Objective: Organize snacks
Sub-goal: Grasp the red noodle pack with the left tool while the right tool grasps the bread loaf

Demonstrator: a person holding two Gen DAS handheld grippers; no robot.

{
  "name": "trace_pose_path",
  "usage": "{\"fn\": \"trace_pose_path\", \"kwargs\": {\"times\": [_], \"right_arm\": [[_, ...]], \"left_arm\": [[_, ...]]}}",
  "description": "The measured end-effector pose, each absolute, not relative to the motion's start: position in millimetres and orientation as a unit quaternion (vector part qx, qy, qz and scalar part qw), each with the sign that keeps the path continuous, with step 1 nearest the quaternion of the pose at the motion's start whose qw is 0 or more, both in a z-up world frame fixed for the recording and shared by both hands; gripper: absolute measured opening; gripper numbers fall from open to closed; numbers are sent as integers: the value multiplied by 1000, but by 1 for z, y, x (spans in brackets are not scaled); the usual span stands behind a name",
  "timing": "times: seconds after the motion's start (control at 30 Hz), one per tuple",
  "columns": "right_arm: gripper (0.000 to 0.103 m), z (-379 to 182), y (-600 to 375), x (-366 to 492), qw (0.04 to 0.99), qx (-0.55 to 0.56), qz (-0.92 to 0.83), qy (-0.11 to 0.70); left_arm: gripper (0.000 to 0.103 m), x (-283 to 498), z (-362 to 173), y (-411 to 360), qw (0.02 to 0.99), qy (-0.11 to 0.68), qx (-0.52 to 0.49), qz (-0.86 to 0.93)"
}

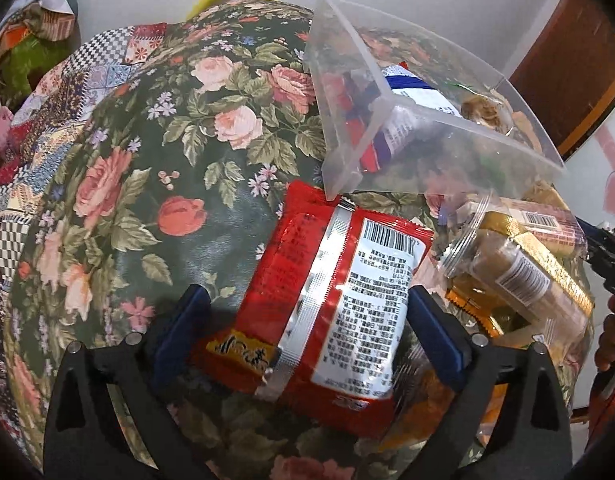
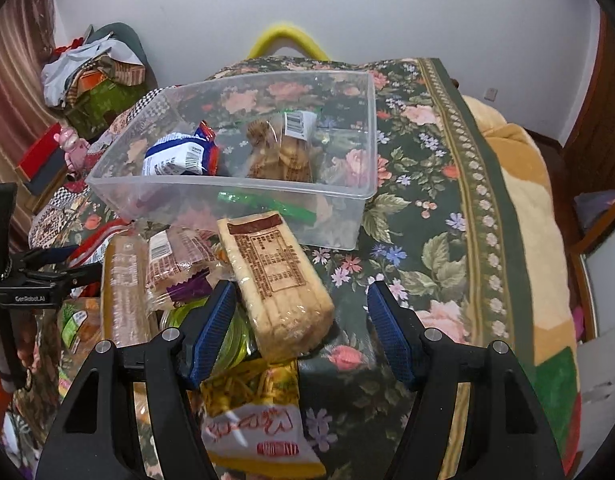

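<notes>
A clear plastic bin (image 2: pixel 359 152) stands on the floral cloth and holds a blue-white packet (image 2: pixel 179 156) and a bag of cookies (image 2: pixel 279 152). In the left wrist view the bin (image 1: pixel 427 136) is at upper right. My left gripper (image 1: pixel 307 320) is open, its pads on either side of a red snack packet (image 1: pixel 327 280) lying back-up on the cloth. My right gripper (image 2: pixel 299 320) is open over a pale wafer pack (image 2: pixel 275 280). My left gripper also shows in the right wrist view (image 2: pixel 55 268).
A pile of snacks lies in front of the bin: a tall biscuit pack (image 2: pixel 123 292), a brown packet (image 2: pixel 175 256), a yellow chip bag (image 2: pixel 251 412). A gold-trimmed pack (image 1: pixel 523 276) lies right of the red packet. Clutter sits at far left (image 2: pixel 91 80). The cloth's edge runs along the right (image 2: pixel 487 220).
</notes>
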State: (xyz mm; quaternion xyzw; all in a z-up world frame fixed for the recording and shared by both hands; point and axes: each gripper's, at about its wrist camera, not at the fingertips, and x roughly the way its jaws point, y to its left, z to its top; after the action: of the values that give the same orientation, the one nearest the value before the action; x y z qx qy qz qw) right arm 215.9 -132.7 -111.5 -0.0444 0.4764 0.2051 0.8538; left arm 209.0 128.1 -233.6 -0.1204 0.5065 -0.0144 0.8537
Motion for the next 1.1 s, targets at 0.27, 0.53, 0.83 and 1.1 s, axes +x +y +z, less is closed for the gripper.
{"fn": "trace_pose_path", "kwargs": {"times": [0.27,0.53,0.83,1.1], "right_arm": [[57,-115,-131,222,848,-21,222,480],[40,-113,-128,216,848,-14,234,476],[34,-104,-138,203,854,-9,225,469],[33,-85,-149,196,868,-9,214,449]], "left_arm": [[101,217,-237,127,857,501,-119,-21],[68,195,-237,127,869,487,-82,13],[67,168,-228,123,872,482,-73,31],[67,149,-194,113,891,449,-57,35]]}}
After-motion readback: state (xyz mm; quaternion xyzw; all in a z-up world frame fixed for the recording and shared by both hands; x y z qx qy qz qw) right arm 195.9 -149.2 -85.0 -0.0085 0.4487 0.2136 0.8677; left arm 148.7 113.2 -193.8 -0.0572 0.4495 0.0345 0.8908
